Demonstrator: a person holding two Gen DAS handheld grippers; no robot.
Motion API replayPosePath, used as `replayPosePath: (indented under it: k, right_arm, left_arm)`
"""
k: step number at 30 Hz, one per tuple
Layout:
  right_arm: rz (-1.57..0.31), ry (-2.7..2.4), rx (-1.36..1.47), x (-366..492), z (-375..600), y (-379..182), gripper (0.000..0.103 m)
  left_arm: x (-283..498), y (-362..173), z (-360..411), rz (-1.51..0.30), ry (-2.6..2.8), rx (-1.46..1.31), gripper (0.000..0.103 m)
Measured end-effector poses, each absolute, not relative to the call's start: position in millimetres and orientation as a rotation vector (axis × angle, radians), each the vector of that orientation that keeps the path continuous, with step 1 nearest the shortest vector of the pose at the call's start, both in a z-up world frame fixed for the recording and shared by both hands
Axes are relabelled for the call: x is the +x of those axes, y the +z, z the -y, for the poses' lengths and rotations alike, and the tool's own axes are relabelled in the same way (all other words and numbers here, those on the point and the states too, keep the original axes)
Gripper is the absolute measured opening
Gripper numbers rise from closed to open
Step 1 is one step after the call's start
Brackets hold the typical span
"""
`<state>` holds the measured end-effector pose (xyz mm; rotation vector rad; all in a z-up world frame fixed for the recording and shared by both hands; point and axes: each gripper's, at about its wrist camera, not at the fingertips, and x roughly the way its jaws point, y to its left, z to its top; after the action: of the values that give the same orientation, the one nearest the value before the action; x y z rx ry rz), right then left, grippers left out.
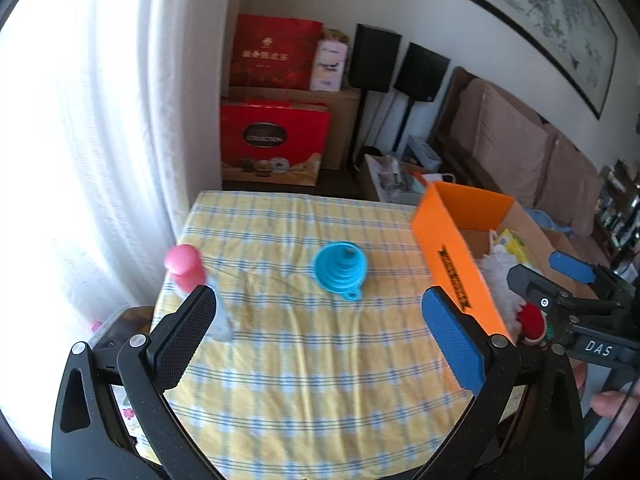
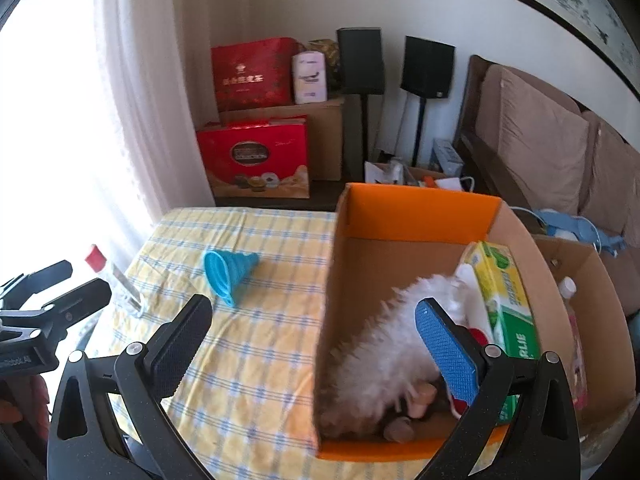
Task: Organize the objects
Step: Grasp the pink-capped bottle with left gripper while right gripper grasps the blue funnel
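A blue collapsible funnel (image 1: 340, 270) (image 2: 228, 270) lies on its side on the yellow checked tablecloth (image 1: 304, 360). Left of it stands a clear bottle with a red cap (image 1: 188, 276) (image 2: 116, 280). My left gripper (image 1: 320, 320) (image 2: 60, 284) is open and empty, hanging above the cloth short of the funnel, its left finger close to the bottle. The right gripper (image 2: 316, 336) (image 1: 548, 276) is open and empty above the near left wall of the orange cardboard box (image 2: 416, 208) (image 1: 452, 256). Inside the box lie a white fluffy toy (image 2: 384, 352) and a yellow-green carton (image 2: 504, 300).
A second brown cardboard box (image 2: 580, 280) with a bottle in it stands right of the orange one. Behind the table are red gift boxes (image 1: 272, 140), two black speakers on stands (image 1: 376, 58) and a brown sofa (image 2: 540, 132). A white curtain (image 1: 120, 120) hangs at the left.
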<state>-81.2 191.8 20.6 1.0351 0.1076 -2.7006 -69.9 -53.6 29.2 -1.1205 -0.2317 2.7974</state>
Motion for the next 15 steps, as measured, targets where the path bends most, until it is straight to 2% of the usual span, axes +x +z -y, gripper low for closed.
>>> replayPosePath:
  k: [9,15]
  right_arm:
    - [-0.125,-2.622,1.053,-106.2,-149.4,10.7,0.103]
    - [-0.13,-2.592,1.099,-128.0,-123.4,-7.1,0.103]
  left_arm:
    - [-83.4,20.8,109.1,0.314,2.873,-1.141,0.103]
    - [-95.4,13.9,129.9,0.301,2.901,-1.138,0.103]
